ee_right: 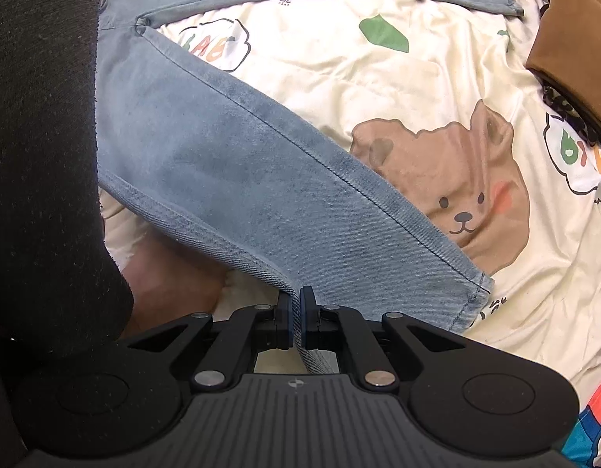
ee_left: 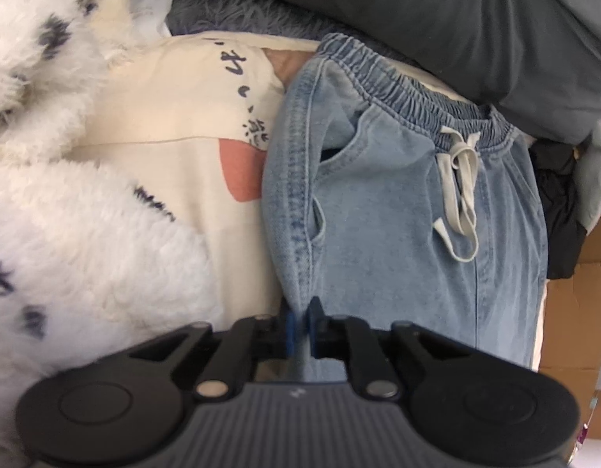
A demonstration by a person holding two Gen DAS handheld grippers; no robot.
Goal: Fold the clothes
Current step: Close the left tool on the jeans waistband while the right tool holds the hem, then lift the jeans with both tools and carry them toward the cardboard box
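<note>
While your left gripper [ee_left: 301, 312] is clenched on the side seam of the jeans [ee_left: 398, 195] a little below the hip pocket, your right gripper [ee_right: 296, 304] is clamped on the hem edge of one leg [ee_right: 261, 179]. No box or basket holding anything is clear here; only a patch of brown cardboard [ee_left: 573, 312] shows at the right edge of the left view, contents not visible. The jeans lie on a cream bedsheet [ee_right: 417, 78] printed with a bear [ee_right: 456, 187]. In the left view, their elastic waistband [ee_left: 398, 82] and white drawstring [ee_left: 460, 187] sit at the far end, and the long axis runs from there towards you. In the right view, the gripped leg runs diagonally from the crotch at upper left down to the hem; the other leg stretches across the top. A fluffy white spotted fabric [ee_left: 86, 234] lies just left of the jeans.
</note>
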